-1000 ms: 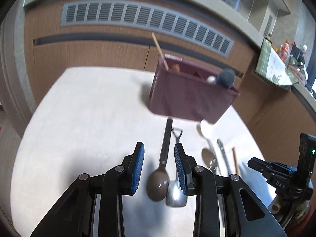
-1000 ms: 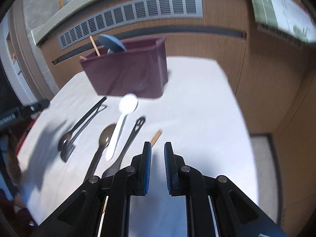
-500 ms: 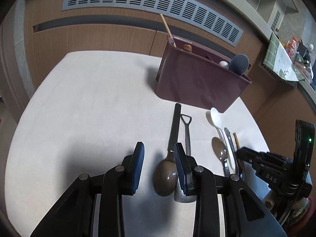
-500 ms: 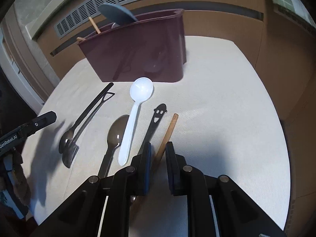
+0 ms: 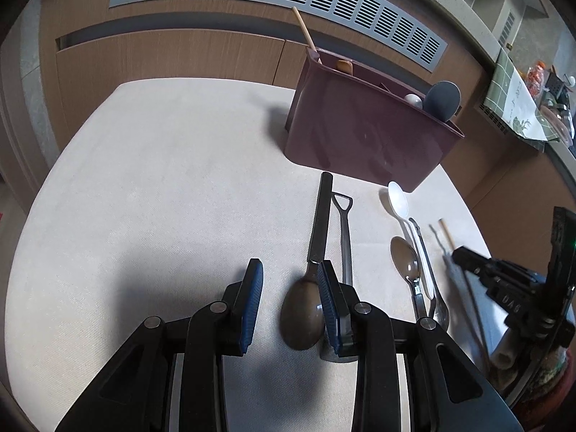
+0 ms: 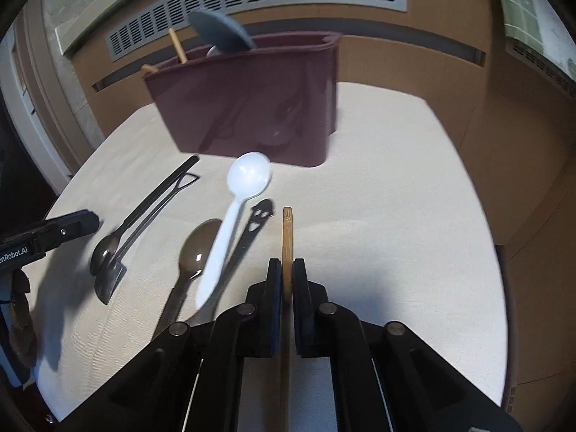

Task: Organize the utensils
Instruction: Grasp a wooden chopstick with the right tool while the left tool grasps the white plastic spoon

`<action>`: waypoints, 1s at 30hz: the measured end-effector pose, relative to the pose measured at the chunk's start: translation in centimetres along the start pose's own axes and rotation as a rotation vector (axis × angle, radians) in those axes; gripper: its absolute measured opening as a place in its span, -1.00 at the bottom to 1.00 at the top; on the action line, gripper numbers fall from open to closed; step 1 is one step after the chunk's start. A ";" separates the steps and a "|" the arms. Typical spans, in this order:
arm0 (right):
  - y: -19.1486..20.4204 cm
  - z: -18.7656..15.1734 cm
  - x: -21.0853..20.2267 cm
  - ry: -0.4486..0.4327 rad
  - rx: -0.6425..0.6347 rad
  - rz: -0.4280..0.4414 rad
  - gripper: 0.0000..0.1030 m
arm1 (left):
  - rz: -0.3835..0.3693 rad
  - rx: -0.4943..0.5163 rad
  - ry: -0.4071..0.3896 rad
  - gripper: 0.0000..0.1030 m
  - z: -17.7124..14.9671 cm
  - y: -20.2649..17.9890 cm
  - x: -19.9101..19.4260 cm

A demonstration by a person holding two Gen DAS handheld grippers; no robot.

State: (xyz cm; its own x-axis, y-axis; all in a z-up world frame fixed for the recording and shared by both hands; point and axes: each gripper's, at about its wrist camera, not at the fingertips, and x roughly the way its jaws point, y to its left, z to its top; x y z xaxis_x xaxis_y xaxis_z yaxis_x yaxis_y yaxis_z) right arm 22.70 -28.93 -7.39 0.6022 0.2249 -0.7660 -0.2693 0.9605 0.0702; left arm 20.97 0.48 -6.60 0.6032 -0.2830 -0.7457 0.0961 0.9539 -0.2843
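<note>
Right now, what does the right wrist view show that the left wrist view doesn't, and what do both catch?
Only the right wrist view shows the right hand-held gripper closed around the wooden chopstick. Only the left wrist view shows the left hand-held gripper open, its right finger beside the brown spoon. Both show the maroon caddy, the white spoon and the cloth-covered table.

Open tabletop (image 5: 162, 187) left, maroon caddy (image 5: 363, 136) blocking behind utensils

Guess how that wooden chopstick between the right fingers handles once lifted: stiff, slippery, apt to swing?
The wooden chopstick looks thin and straight, so probably stiff and light. The right gripper pinches it well back from its tip, so the long free end may pivot. Its smooth, narrow shaft could slip.
</note>
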 end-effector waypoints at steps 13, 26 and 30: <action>-2.5 0.4 -2.2 -0.083 0.061 -0.007 -0.90 | -0.089 0.112 0.018 -0.36 2.7 -6.4 1.9; -6.0 -0.1 -4.5 -0.172 0.127 -0.017 -0.90 | 0.059 0.170 0.098 -0.36 4.6 -14.1 9.6; -6.4 -0.4 -4.8 -0.192 0.125 -0.019 -0.90 | 0.107 0.173 0.093 -0.36 4.6 -14.7 10.5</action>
State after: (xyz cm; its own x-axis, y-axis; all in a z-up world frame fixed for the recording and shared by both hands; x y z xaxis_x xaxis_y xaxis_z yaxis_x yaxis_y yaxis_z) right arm 21.21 -36.24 -4.39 0.7418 0.2218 -0.6329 -0.1680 0.9751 0.1448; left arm 29.48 -16.00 -7.49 0.5428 -0.1794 -0.8204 0.1744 0.9797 -0.0989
